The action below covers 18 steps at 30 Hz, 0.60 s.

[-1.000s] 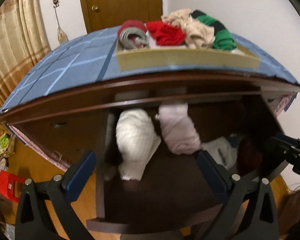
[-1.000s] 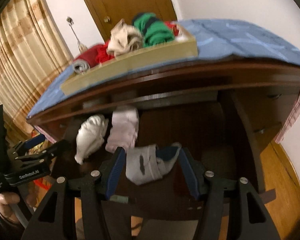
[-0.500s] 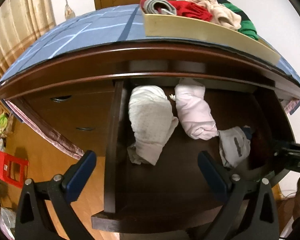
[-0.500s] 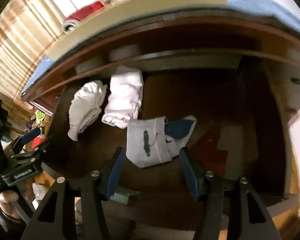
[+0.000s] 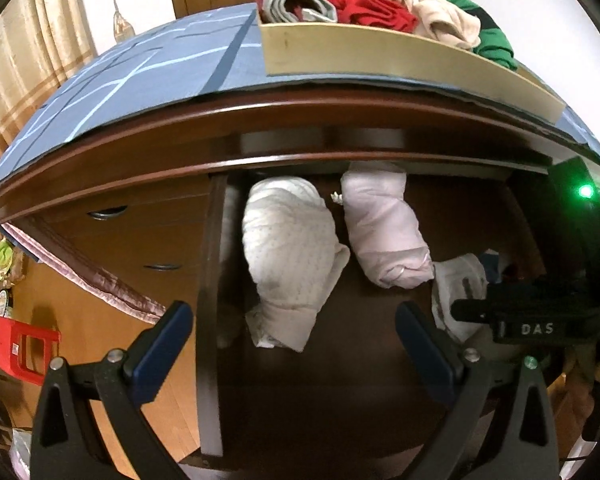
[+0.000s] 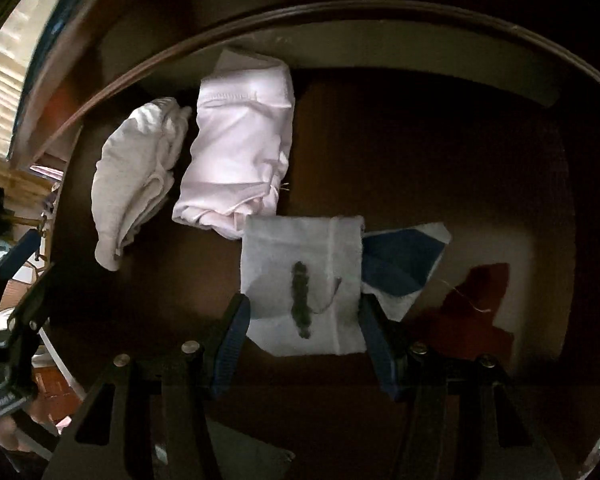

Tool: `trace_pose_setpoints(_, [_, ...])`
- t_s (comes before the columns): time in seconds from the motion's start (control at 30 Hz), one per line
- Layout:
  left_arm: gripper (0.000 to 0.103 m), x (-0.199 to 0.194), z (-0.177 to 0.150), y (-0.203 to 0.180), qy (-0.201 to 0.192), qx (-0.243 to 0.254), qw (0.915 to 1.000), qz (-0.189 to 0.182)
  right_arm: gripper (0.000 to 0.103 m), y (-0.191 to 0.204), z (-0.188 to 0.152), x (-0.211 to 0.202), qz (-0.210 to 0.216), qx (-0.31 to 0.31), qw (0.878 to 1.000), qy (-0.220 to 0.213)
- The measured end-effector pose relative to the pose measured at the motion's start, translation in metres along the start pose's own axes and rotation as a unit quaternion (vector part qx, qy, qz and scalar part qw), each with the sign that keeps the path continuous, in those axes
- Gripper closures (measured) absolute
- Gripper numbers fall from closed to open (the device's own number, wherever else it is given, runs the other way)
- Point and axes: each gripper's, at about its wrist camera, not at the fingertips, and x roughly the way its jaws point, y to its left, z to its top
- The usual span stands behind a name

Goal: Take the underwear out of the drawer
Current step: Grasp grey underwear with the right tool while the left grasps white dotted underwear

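The open drawer (image 5: pixel 210 320) of the dark wooden dresser (image 5: pixel 260 128) holds a dotted white bundle (image 5: pixel 288 248), a pale pink roll (image 5: pixel 384 232) beside it, a folded white underwear (image 6: pixel 302 284) with a dark mark, a blue-and-white piece (image 6: pixel 404 264) and a red piece (image 6: pixel 476 308). On the dresser's blue cloth (image 5: pixel 140 76) sits a tray (image 5: pixel 380 52) heaped with red, beige and green clothes. The right claw (image 6: pixel 304 340) is spread partway, its blue fingers either side of the folded white underwear; a second ago it looked at the dresser from farther back. The left claw (image 5: pixel 292 340) gapes wide and holds nothing, now nearer the drawer.
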Motion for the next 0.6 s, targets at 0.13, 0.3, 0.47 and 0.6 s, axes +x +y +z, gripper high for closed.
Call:
trace_pose_setpoints(0.13, [0.001,0.003,0.007,-0.004,0.003,0.007,1.0000,-0.004,0.037,0.006,0.007,0.007,-0.019,-0.003,1.000,0.020])
trace_pose_setpoints(0.3, [0.001,0.010,0.014,-0.013,0.021,-0.003,0.9997,-0.016,0.033,0.018,0.013,0.016,-0.035,-0.032,0.998,0.040])
trace_pose_setpoints(0.47, [0.001,0.015,0.022,-0.027,0.033,-0.008,0.9989,-0.033,0.071,0.020,0.008,0.013,-0.076,-0.072,0.994,0.033])
trace_pose_setpoints(0.6, [0.001,0.023,0.023,-0.043,0.045,0.019,0.9980,-0.041,0.085,-0.003,0.006,0.005,-0.040,-0.028,0.999,0.018])
